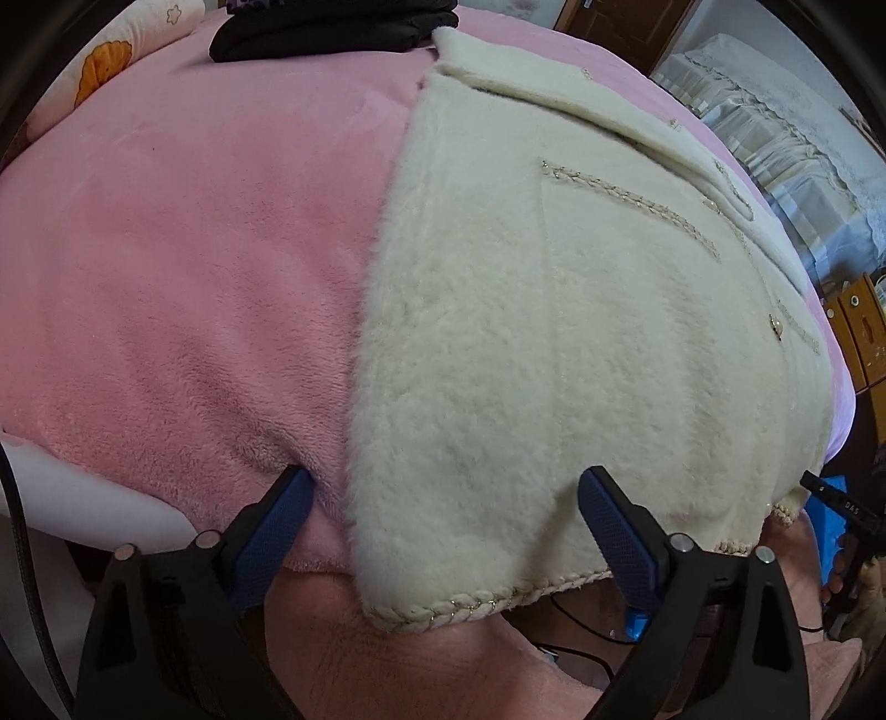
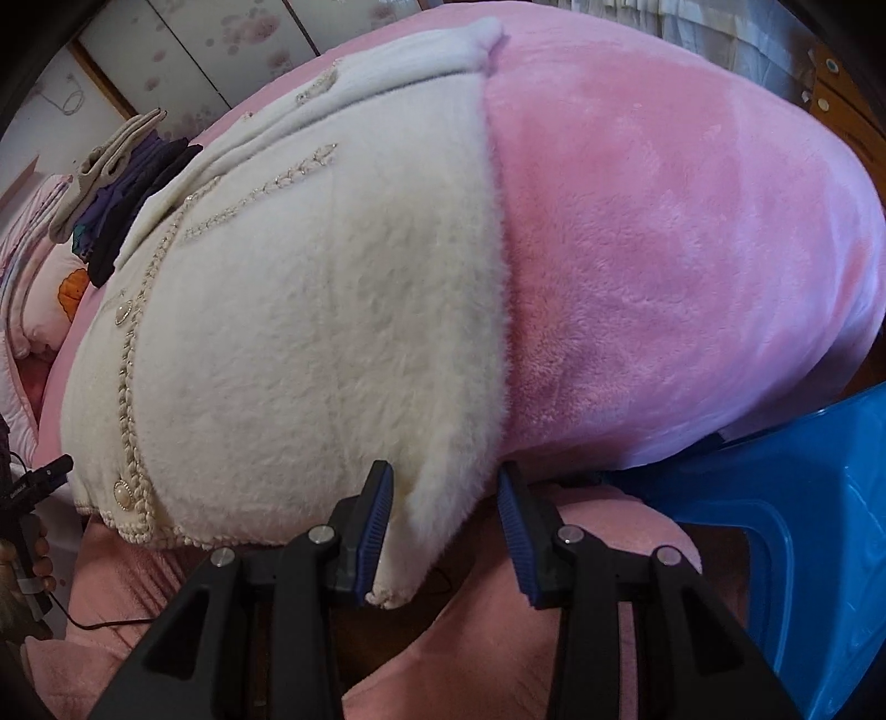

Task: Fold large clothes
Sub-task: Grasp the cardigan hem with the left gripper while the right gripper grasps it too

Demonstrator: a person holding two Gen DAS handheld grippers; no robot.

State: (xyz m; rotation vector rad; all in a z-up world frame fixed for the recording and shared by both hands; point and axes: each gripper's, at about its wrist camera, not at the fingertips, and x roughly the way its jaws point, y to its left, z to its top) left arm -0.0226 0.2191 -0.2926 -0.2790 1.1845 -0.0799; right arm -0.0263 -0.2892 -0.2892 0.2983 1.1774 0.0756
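Covering the whole bed is a pink fleece blanket [image 1: 183, 266], plush and a little rumpled at the near edge, and spread on it lies the cream fuzzy coat [image 1: 554, 343], its hem hanging just over the bed's front edge. Braided trim runs along that hem and up the front, with pearl buttons [image 2: 123, 494] set beside the braid. At the far side of the bed sits a stack of dark folded clothes [image 1: 332, 27], next to a pillow with an orange print [image 1: 102, 69]. Behind the bed stand a wooden door and a lace-covered piece of furniture, and a blue plastic stool [image 2: 775, 526] stands close by the bed's near corner. The left gripper [image 1: 443, 531] is held at the coat's lower left corner with its blue-padded fingers [image 1: 277, 531] spread wide, one over the pink blanket and the other over the coat's hem, clamping nothing. The right gripper [image 2: 446, 531] is at the coat's lower right corner, its fingers [image 2: 376, 526] parted on either side of the hanging corner of fleece; the left pad touches the fabric, the other stands apart from it.
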